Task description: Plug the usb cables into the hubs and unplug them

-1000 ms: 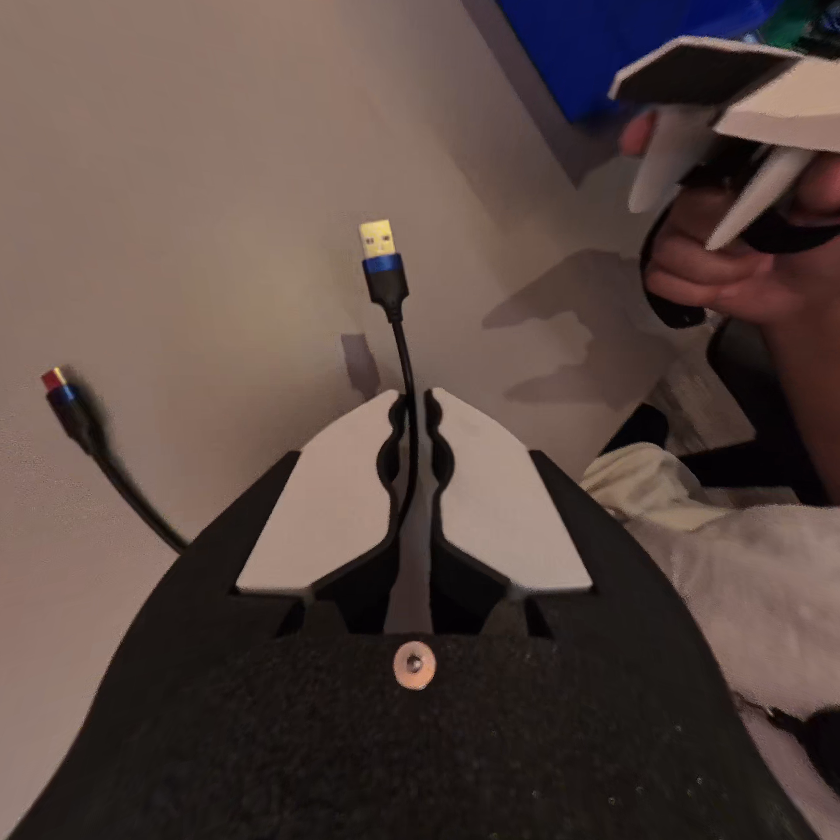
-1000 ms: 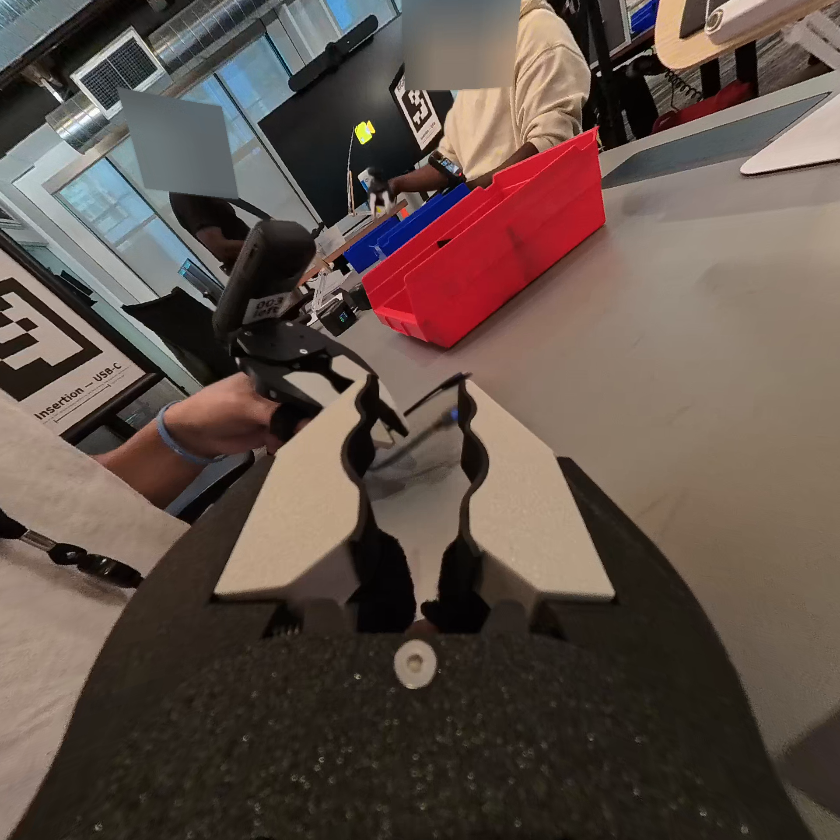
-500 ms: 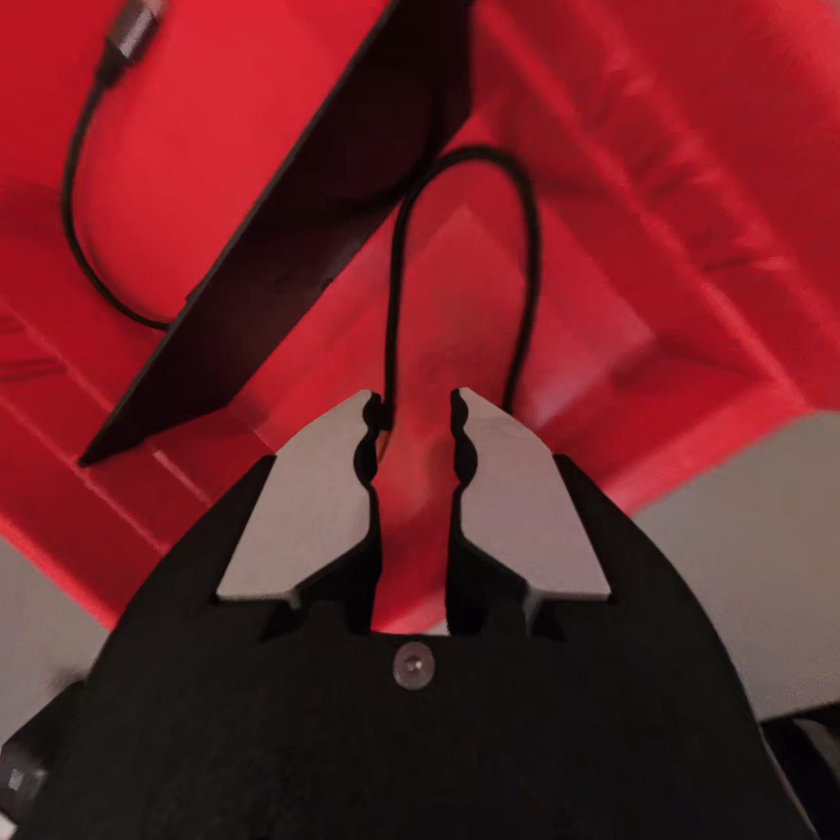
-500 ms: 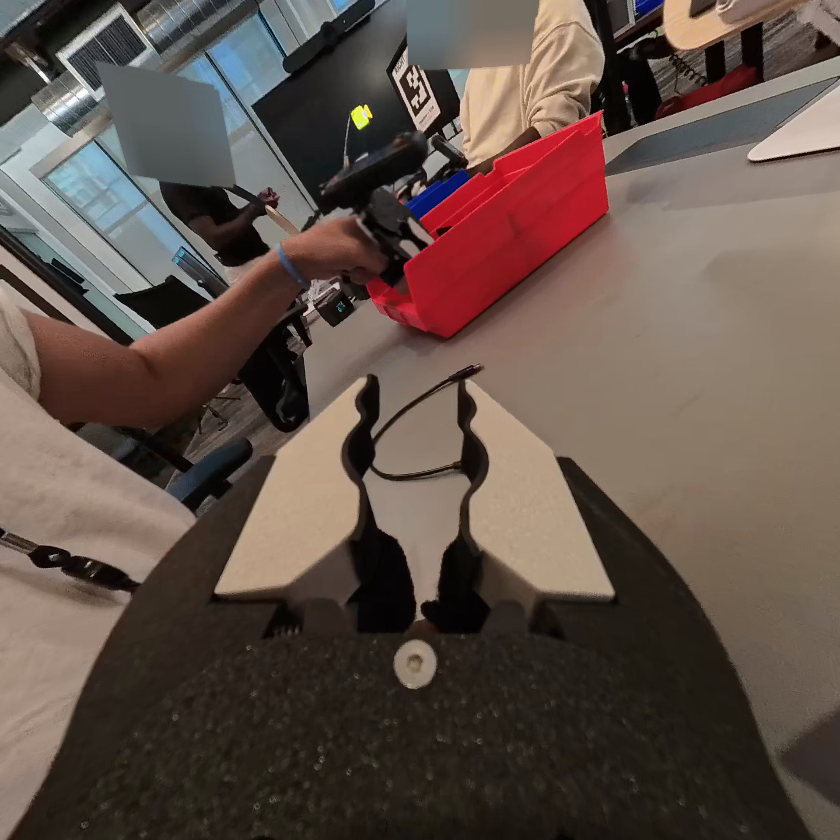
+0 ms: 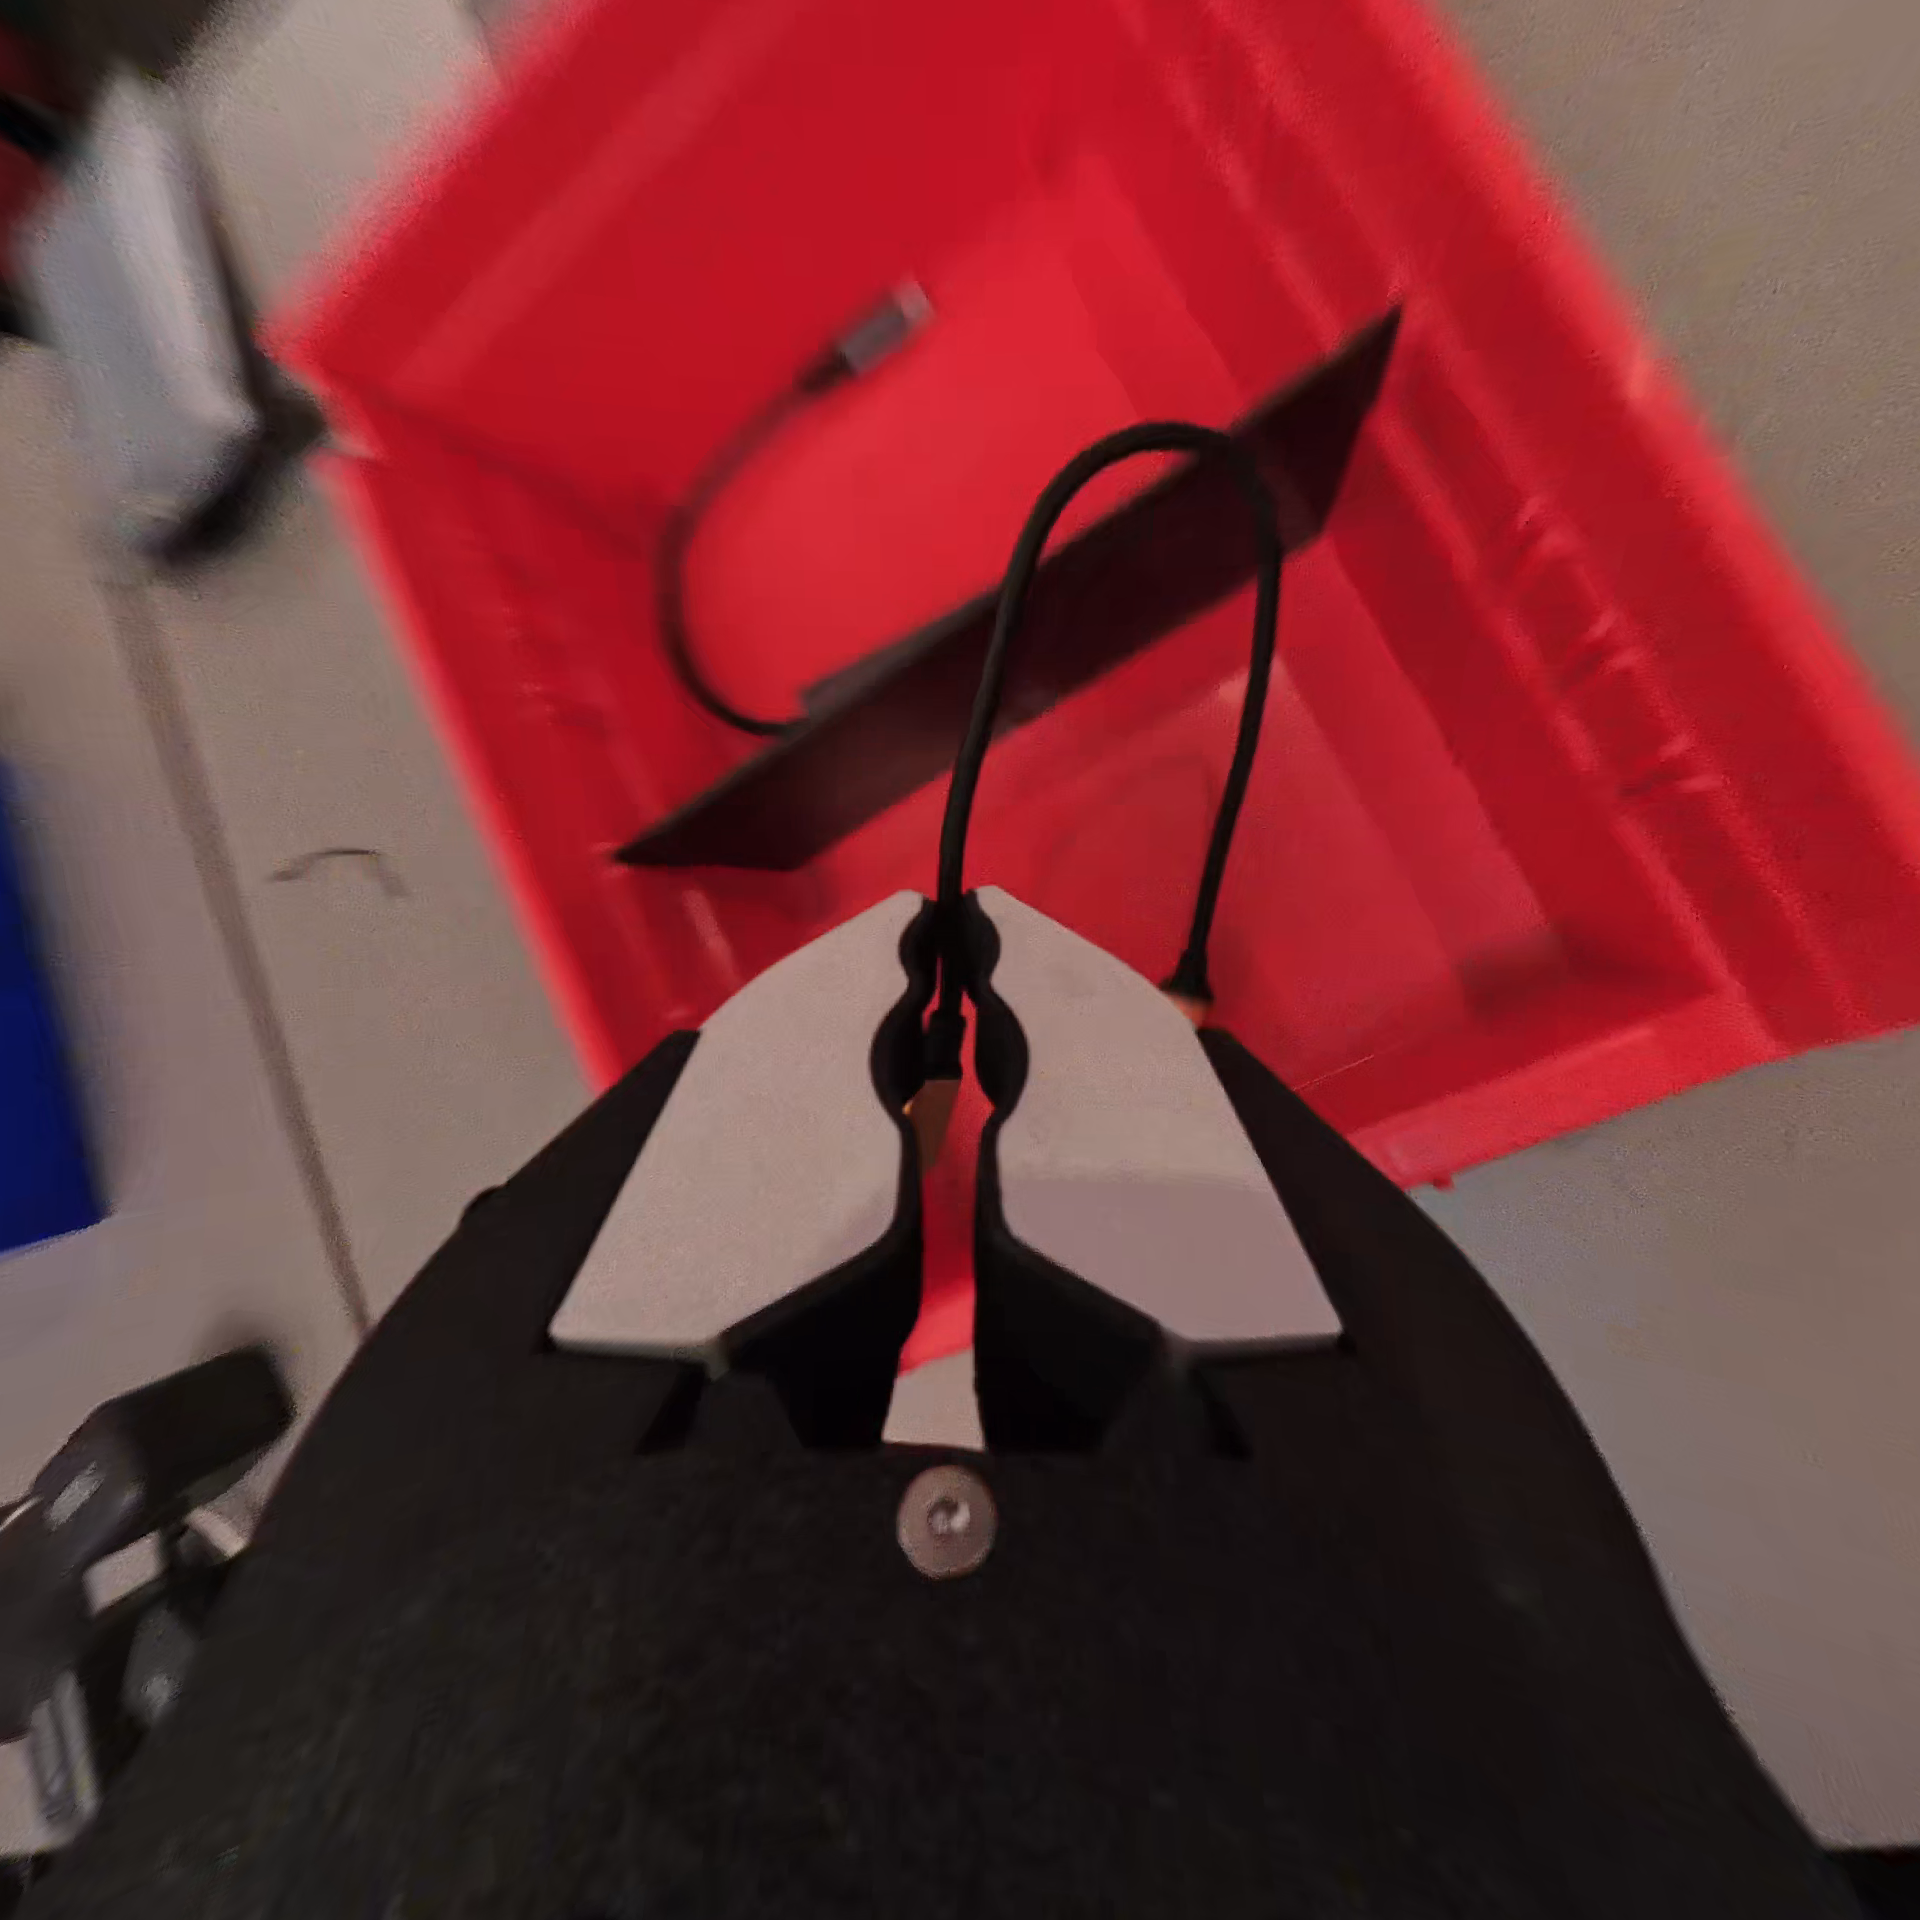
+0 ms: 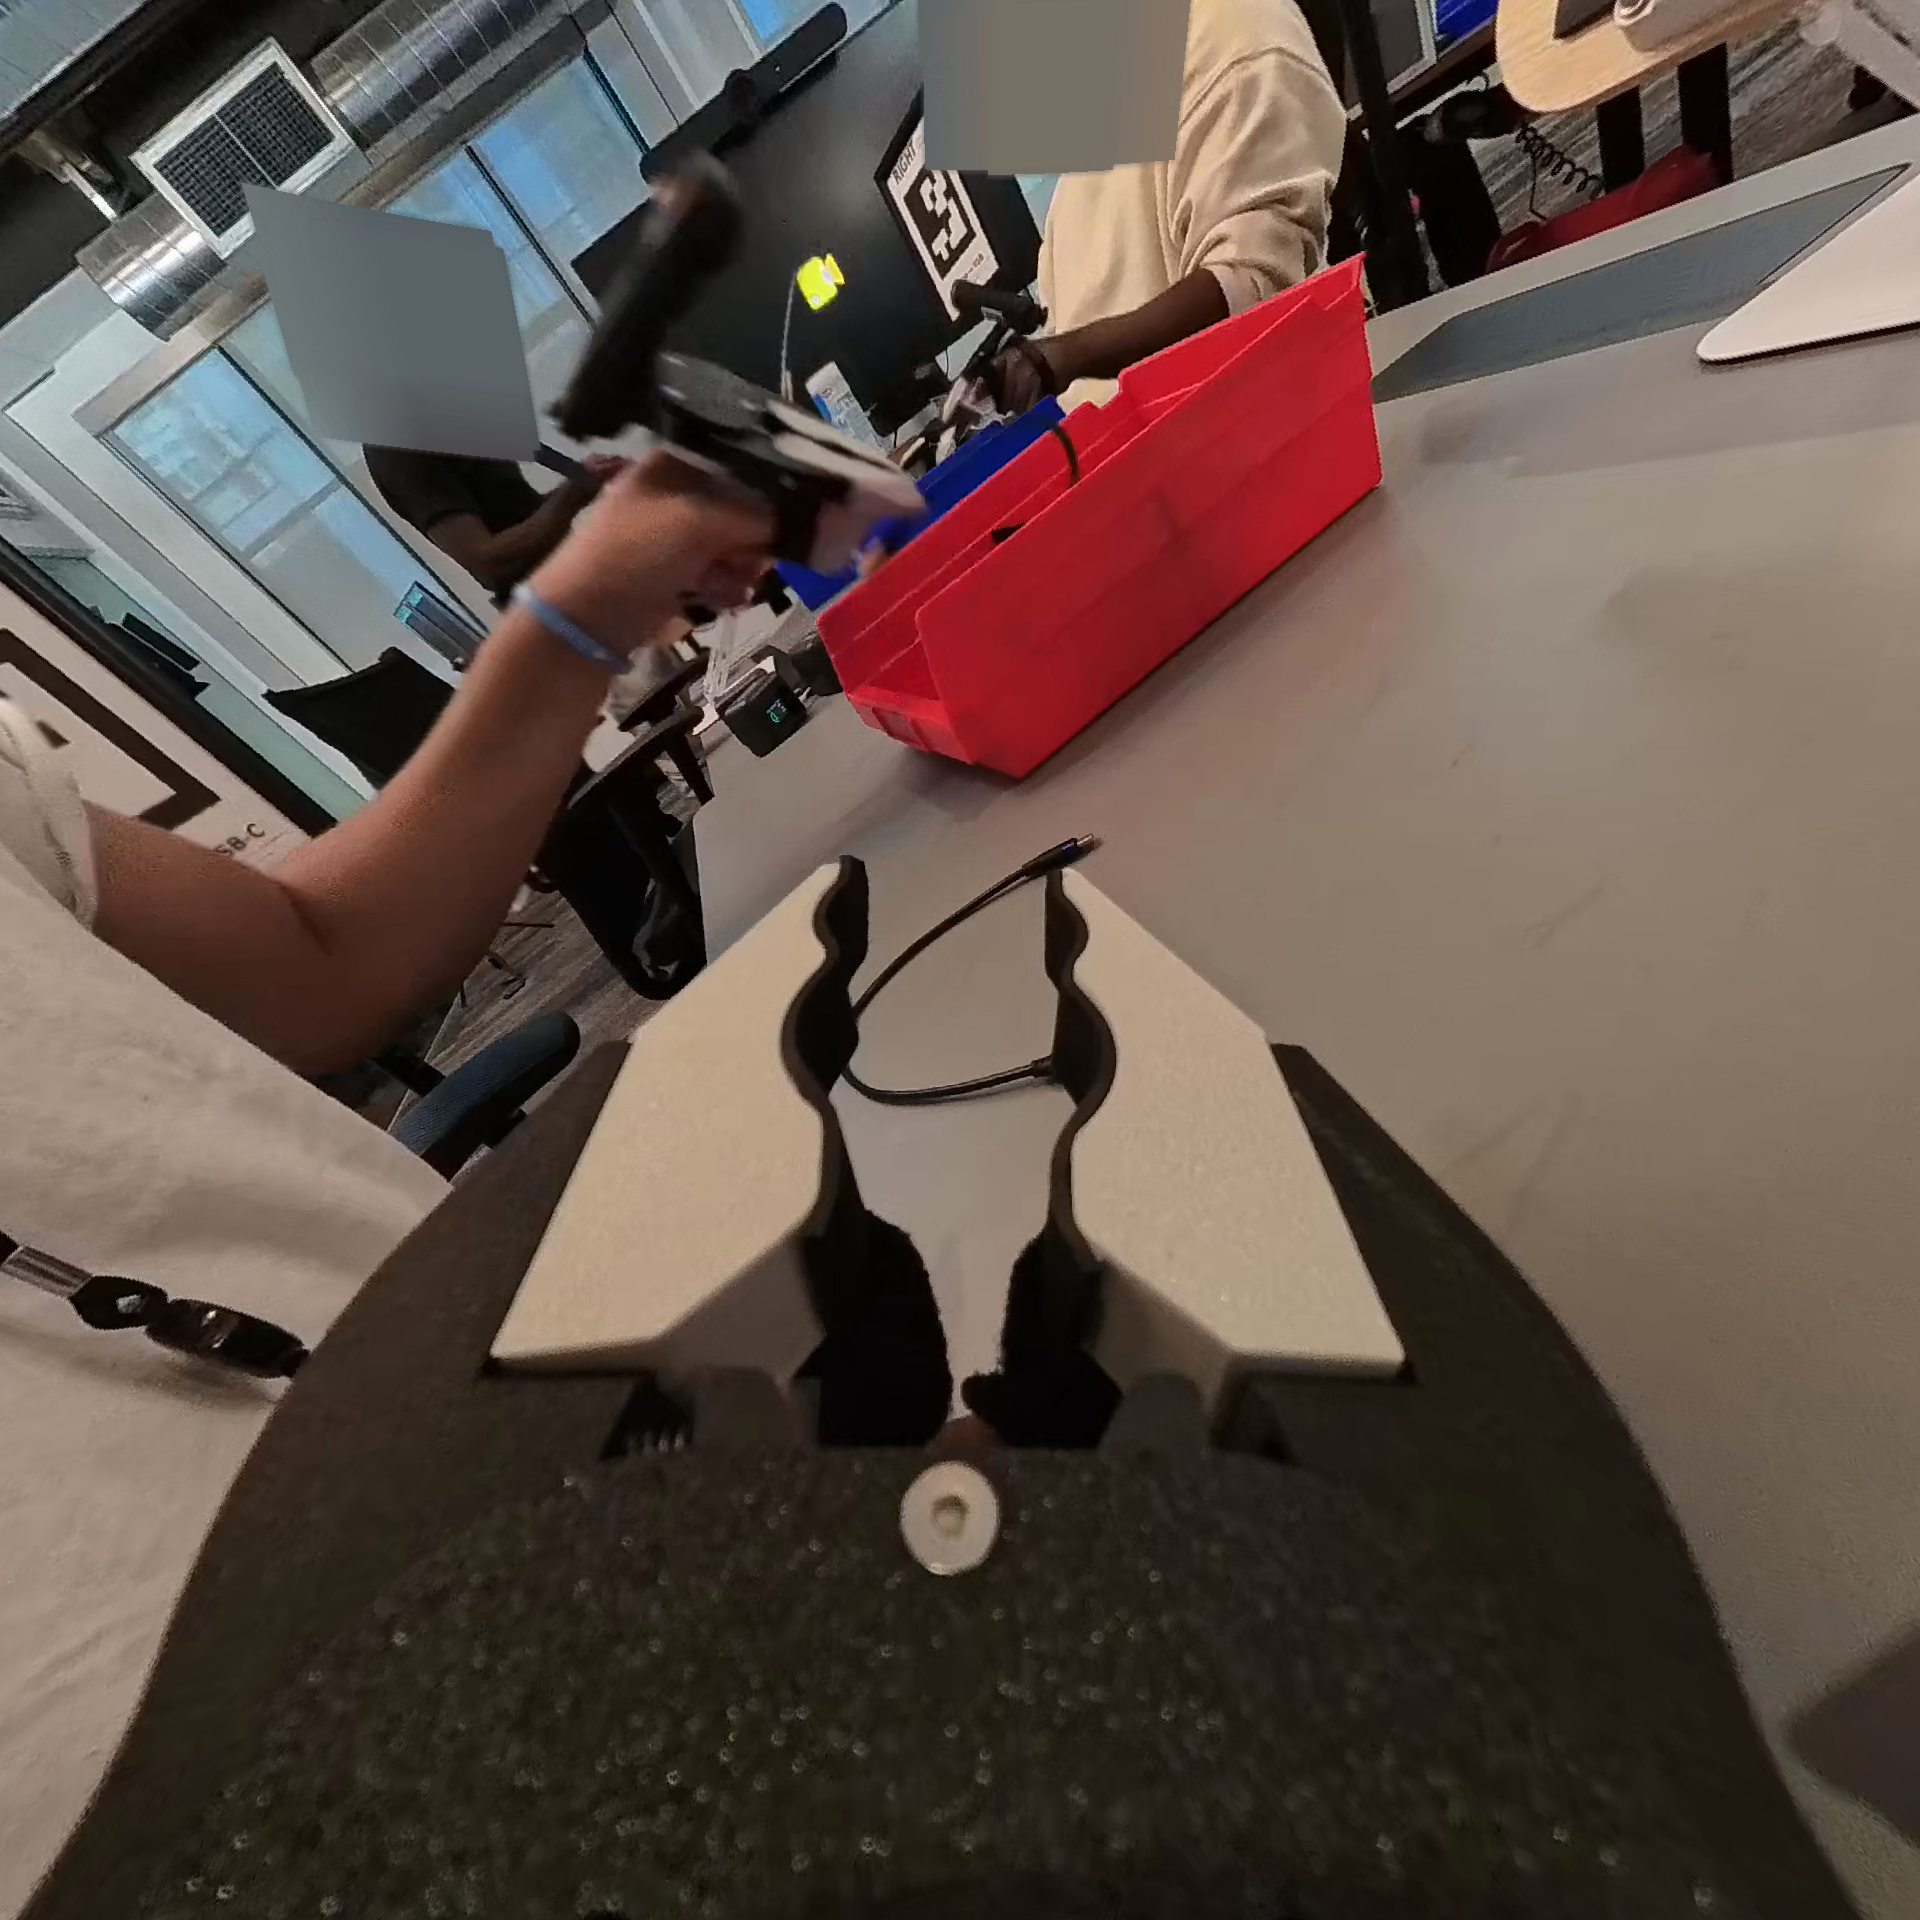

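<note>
Short black USB cable looped at frame centre above red plastic bin, pinched in left gripper jaws. Right gripper jaws wide, empty, over second black cable on grey counter.

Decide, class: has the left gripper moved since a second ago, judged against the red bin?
Yes. The left gripper, shut on a short black cable, has travelled from over bare grey table to above the red bin, whose black divider lies beneath.

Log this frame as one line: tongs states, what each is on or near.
left tongs: shut on short black cable, over red bin | right tongs: open, empty, above second black cable on grey table
</note>
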